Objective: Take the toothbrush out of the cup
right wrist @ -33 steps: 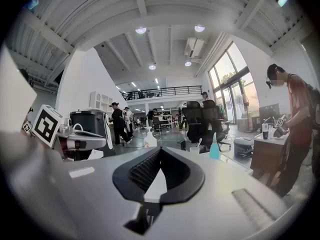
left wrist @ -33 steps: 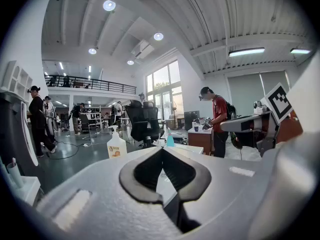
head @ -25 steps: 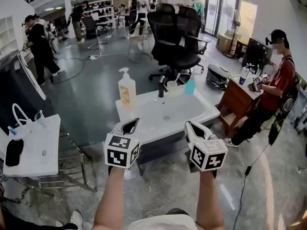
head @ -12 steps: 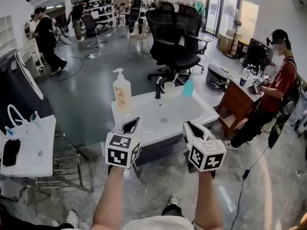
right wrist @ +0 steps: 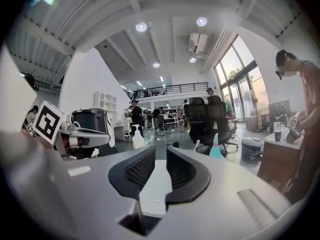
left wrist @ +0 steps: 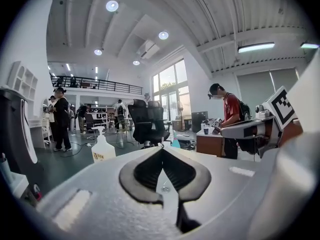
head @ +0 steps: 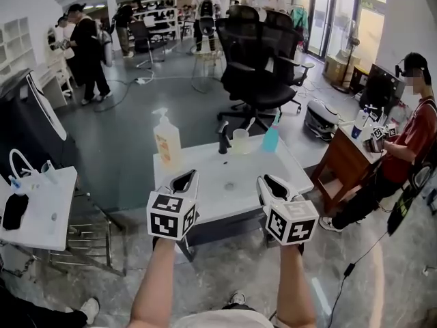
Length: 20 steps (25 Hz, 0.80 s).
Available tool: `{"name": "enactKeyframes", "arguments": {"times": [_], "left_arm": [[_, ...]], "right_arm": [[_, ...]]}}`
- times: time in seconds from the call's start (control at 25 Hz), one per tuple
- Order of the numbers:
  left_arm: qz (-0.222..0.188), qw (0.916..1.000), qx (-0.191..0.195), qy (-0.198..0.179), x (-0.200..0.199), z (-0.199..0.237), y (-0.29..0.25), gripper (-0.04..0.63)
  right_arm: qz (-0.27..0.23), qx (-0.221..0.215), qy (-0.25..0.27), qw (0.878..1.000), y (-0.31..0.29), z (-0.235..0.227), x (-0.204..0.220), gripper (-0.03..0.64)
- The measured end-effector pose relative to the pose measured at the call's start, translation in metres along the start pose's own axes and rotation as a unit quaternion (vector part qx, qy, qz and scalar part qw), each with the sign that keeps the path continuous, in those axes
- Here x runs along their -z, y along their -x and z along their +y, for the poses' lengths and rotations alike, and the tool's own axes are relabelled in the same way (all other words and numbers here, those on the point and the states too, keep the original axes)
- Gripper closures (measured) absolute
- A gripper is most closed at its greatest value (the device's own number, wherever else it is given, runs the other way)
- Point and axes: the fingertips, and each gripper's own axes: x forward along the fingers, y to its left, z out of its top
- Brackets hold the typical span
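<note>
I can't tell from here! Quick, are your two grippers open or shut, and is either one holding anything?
Left gripper: jaws shut, holding nothing.
Right gripper: jaws apart and opening, nothing between them.

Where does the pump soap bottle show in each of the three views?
Head view: pump bottle at the white sink's back left corner.
Left gripper view: pump bottle low, left of centre.
Right gripper view: pump bottle small, just left of centre.
Shared landmark: black office chair behind the sink.
</note>
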Motion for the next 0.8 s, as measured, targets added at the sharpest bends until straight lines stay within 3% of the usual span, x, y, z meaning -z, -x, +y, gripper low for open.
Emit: {"name": "enactKeyframes", "arguments": {"times": [0.48, 0.8], "left_arm": [[0.022, 0.9983, -0.054, 0.007, -0.002, -0.009, -0.05, 0.597], [0.011, 0.9979, -0.063, 0.006, -0.005, -0.027, -0.072, 0.595]], "right_arm": [[-0.004, -0.057, -0.012, 0.998, -0.046, -0.055, -0.01, 0.516], [-0.002, -0.094, -0.013, 0.995, -0.062, -0.076, -0.005, 0.499]]}}
